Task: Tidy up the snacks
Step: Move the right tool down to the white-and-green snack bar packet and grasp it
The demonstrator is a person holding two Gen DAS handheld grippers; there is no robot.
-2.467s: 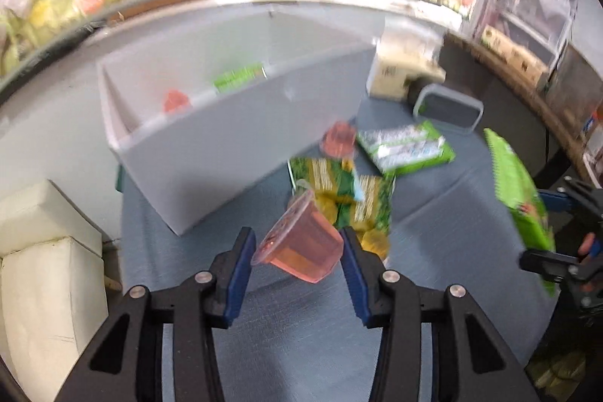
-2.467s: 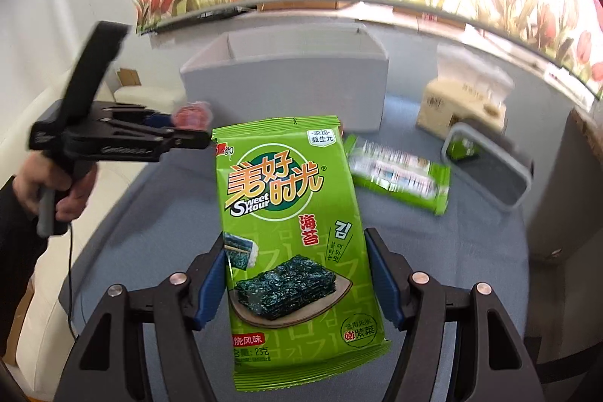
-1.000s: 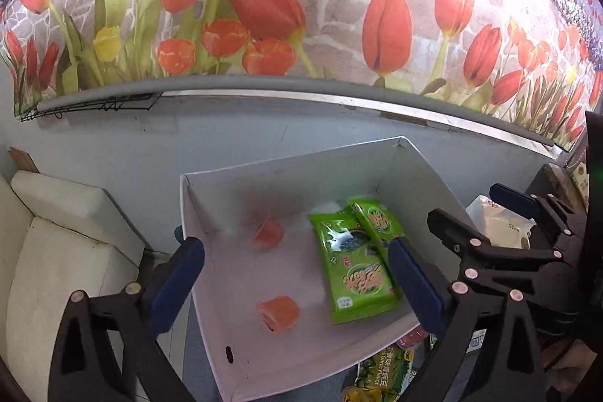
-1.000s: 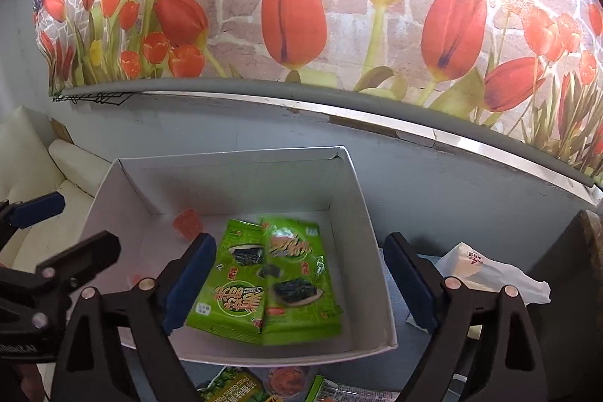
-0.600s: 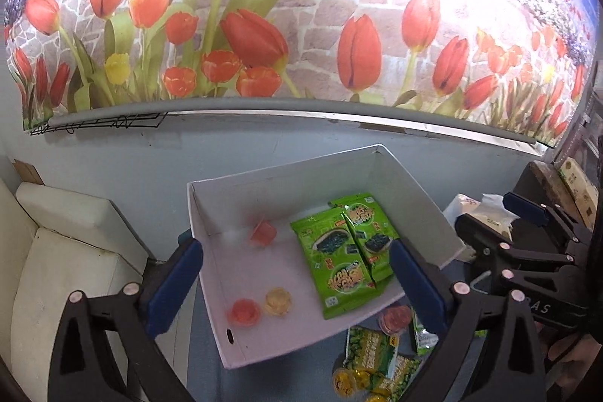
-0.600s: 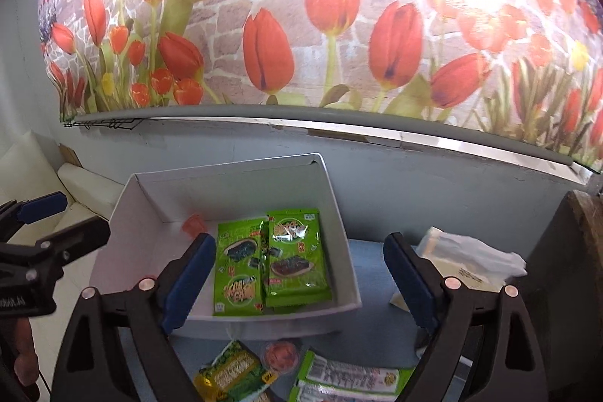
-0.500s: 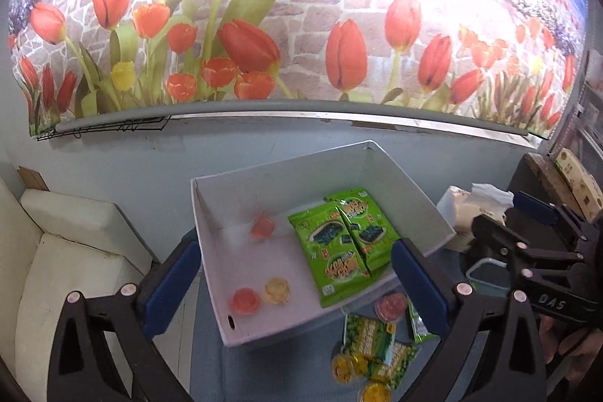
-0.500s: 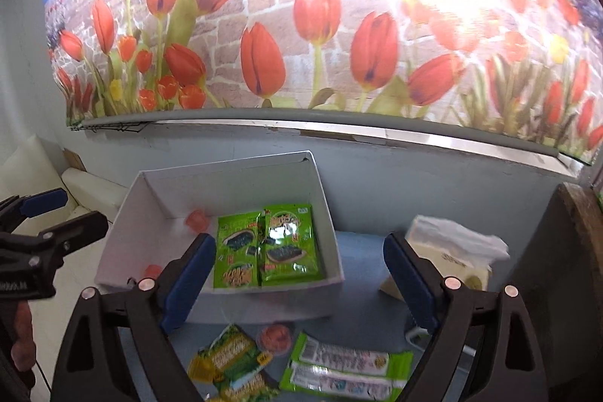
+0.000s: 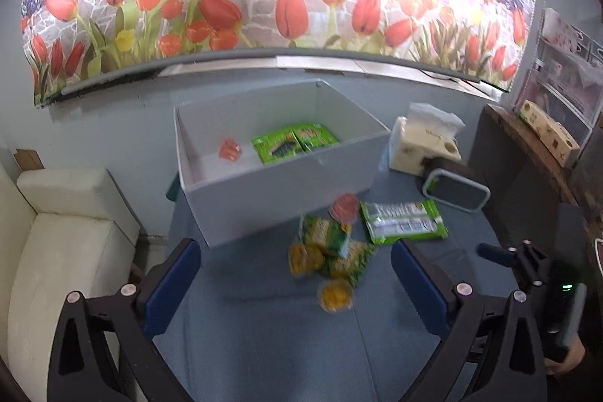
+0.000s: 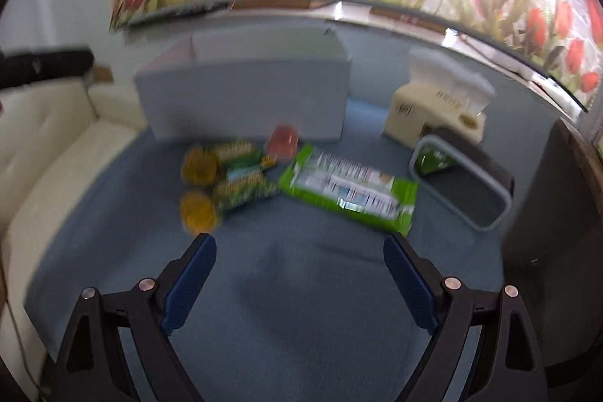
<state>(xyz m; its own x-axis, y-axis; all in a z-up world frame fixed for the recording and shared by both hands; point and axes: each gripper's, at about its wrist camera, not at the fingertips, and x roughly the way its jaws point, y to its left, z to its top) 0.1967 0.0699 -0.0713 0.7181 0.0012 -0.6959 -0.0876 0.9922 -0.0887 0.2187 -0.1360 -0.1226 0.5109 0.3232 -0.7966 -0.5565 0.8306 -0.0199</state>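
Claw [image 10: 299, 268] over soft blue cloth [image 10: 301, 307]

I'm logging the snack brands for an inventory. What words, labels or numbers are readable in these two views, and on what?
No text can be read.
Long green packet: white printed panel, too blurred.
Two green packets in the white box: print too small.
Small green-yellow packets: blurred.
Tissue box: dark marks, illegible.
Cartons on the shelf: marks too small.
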